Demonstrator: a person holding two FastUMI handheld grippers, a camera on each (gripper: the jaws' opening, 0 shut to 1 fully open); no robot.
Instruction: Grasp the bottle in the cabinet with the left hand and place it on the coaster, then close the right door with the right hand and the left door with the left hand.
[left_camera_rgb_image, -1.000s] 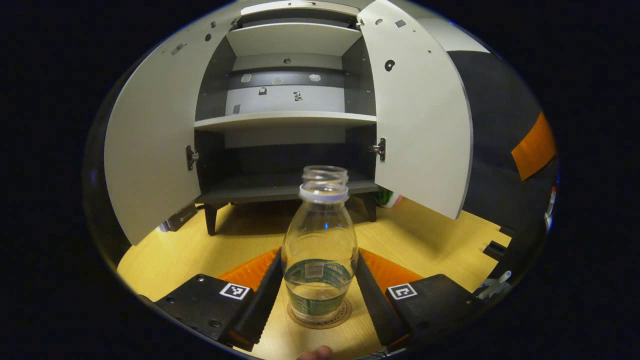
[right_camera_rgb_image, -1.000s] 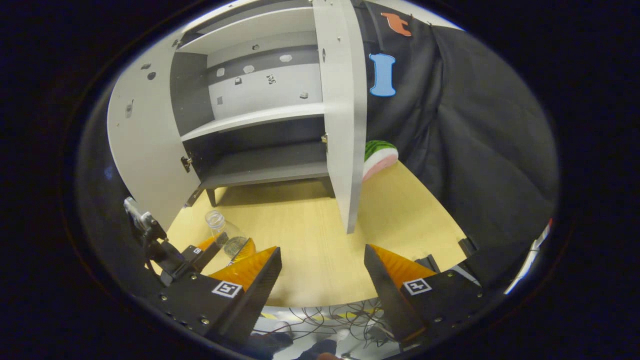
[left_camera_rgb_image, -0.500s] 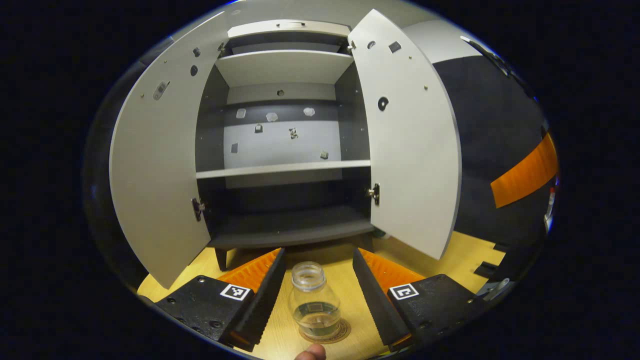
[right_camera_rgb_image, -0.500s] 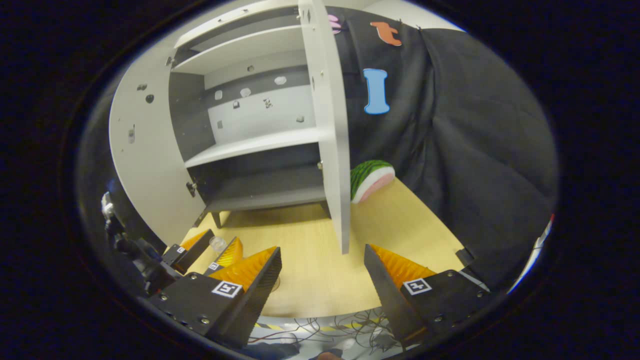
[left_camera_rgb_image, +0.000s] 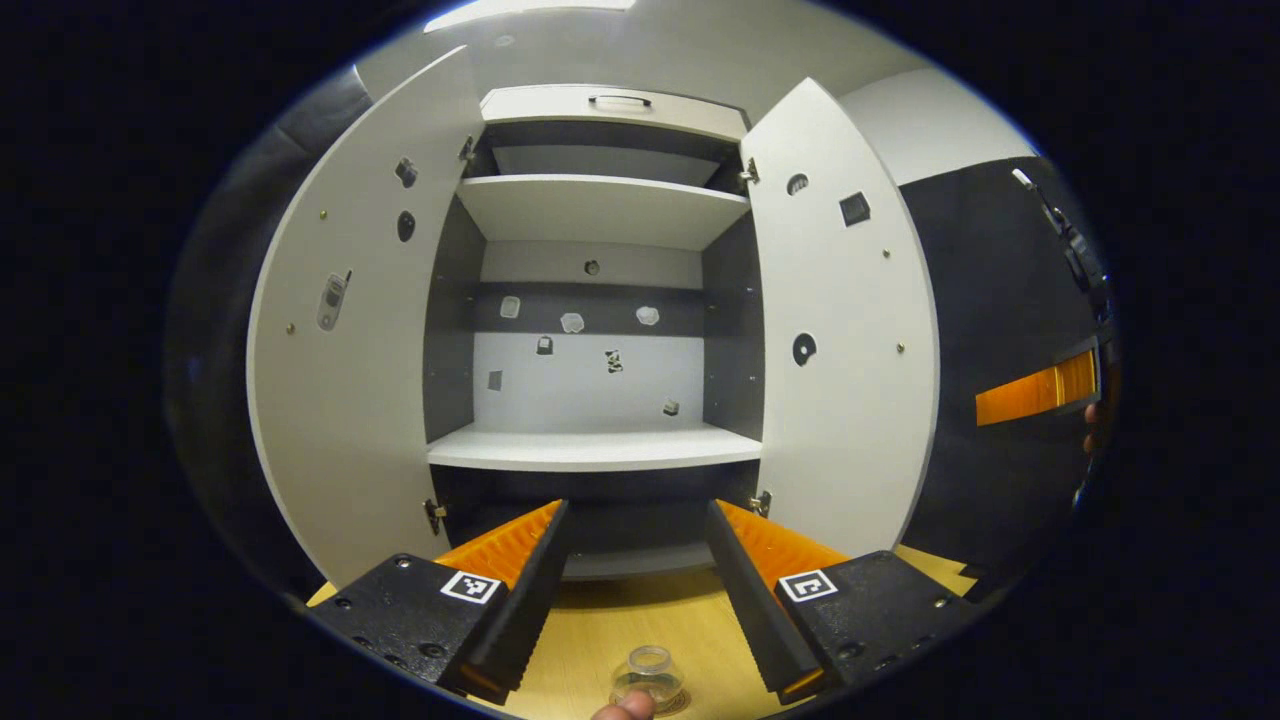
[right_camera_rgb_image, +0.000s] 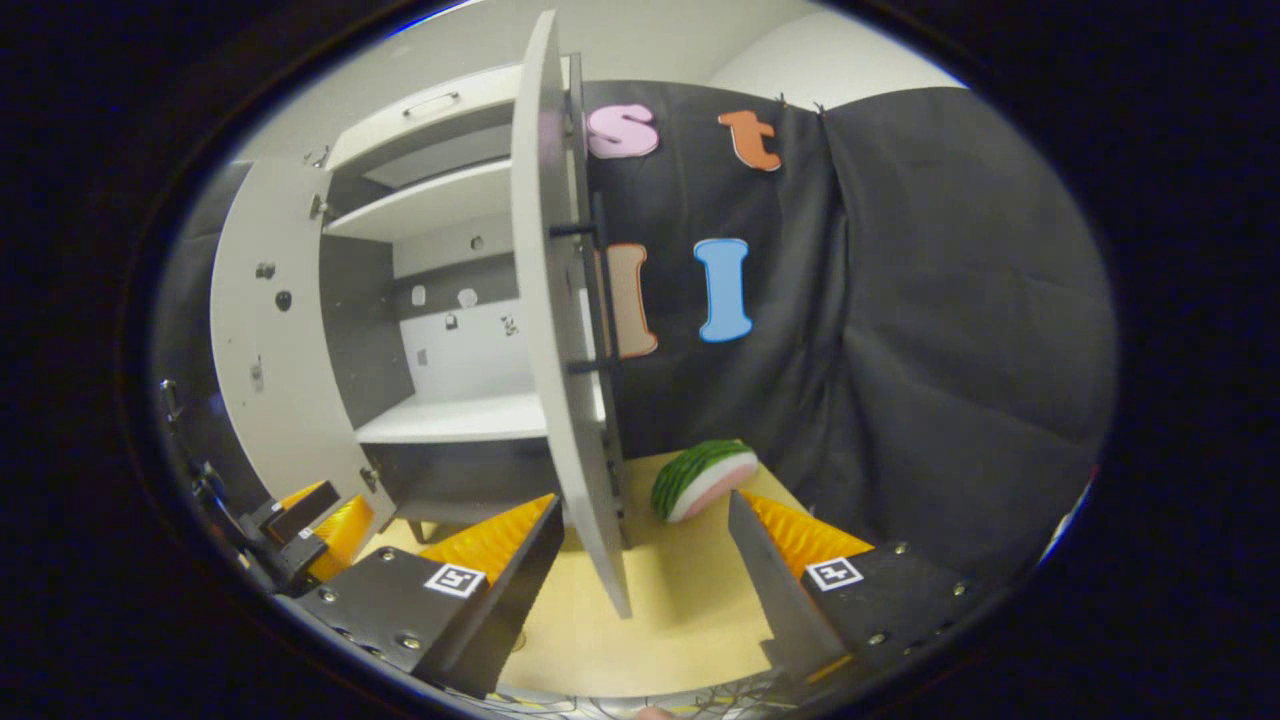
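Left gripper view: the left gripper (left_camera_rgb_image: 636, 560), fingers apart and holding nothing, is raised above the bottle (left_camera_rgb_image: 648, 677), which stands in front of the cabinet (left_camera_rgb_image: 600, 300). The right gripper (right_camera_rgb_image: 645, 560), fingers apart, straddles the right door (right_camera_rgb_image: 560, 330) edge, both doors open.

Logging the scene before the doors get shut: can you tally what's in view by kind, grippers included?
Grippers: 2, left gripper, right gripper
Cabinets: 1, cabinet
Cabinet doors: 2, left door, right door
Bottles: 1, bottle
Watermelon slices: 1, watermelon slice
Total: 7
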